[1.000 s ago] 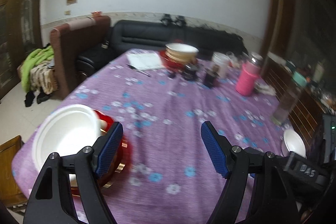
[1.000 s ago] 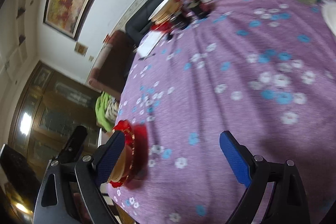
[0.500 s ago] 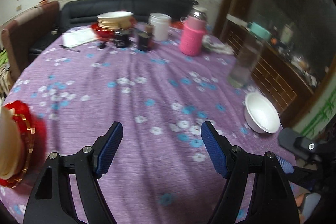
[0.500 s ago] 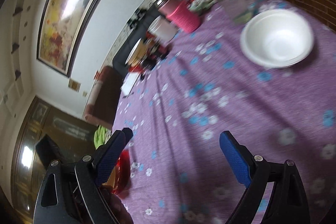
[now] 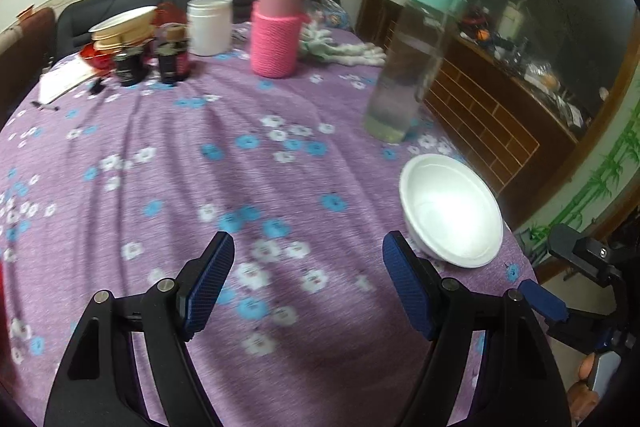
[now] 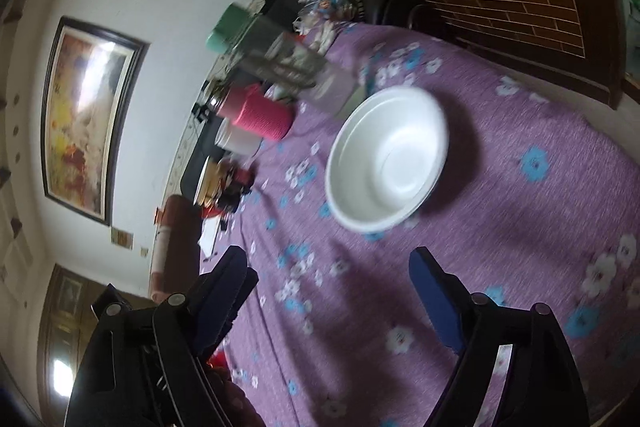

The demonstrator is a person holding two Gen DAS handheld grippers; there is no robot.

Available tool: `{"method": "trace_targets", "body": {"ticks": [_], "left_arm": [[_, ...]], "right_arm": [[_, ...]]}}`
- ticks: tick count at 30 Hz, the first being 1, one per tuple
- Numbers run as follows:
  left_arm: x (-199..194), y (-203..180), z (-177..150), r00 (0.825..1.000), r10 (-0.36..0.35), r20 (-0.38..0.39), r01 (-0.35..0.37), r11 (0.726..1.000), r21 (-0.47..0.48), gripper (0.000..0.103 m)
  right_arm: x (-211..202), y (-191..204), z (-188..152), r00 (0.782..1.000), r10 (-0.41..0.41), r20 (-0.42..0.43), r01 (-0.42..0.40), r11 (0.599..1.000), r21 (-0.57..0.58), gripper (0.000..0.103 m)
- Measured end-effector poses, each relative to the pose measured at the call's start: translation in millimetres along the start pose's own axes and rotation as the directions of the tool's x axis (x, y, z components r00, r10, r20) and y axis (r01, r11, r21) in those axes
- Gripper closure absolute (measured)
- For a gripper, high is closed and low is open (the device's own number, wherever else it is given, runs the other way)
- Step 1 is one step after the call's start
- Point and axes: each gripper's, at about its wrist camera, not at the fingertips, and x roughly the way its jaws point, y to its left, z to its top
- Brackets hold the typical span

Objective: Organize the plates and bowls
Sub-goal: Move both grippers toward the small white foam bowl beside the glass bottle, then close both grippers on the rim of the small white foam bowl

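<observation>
A white bowl (image 5: 452, 213) stands upright on the purple flowered tablecloth (image 5: 200, 187) near the table's right edge, just beyond the right finger of my left gripper (image 5: 308, 281), which is open and empty. In the right wrist view the bowl (image 6: 386, 157) lies ahead of my right gripper (image 6: 332, 291), also open and empty, a little short of it. A stack of bowls on a red plate (image 5: 120, 31) sits at the far left of the table. My right gripper's blue fingertip (image 5: 542, 301) shows at the right of the left wrist view.
A clear bottle with a teal lid (image 5: 408, 67) stands just behind the white bowl. A pink-sleeved flask (image 5: 276, 27), a white jar (image 5: 210, 25) and dark jars (image 5: 172, 57) stand further back. A wooden cabinet (image 5: 492, 119) is right of the table.
Both grippers have swung right across the table, from the red plate with its white bowl at the left edge to the white bowl at the right edge. Both stayed open.
</observation>
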Motion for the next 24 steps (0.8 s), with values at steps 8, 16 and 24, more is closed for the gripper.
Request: {"method": "trace_targets", "body": {"ticks": [8,16,24], "left_arm": [[27,-33,19,0.999,-0.035,-0.013,0.036,0.999,0.027,0.027],[55,-53,22,0.999,-0.018,-0.047,0.021,0.998,0.051,0.027],[73,-62,26,0.998,0.003,-0.068,0.001,0.998,0.065,0.027]], "right_arm": [[12,-19,32,0.998,-0.059,0.017,0.058,0.997,0.042,0.03],[29,-35,49,0.994,-0.113,0.004,0.113,0.992,0.064,0.038],[40,-41,57,0.989,-0.148,-0.012,0.149,0.987,0.059,0.043]]}}
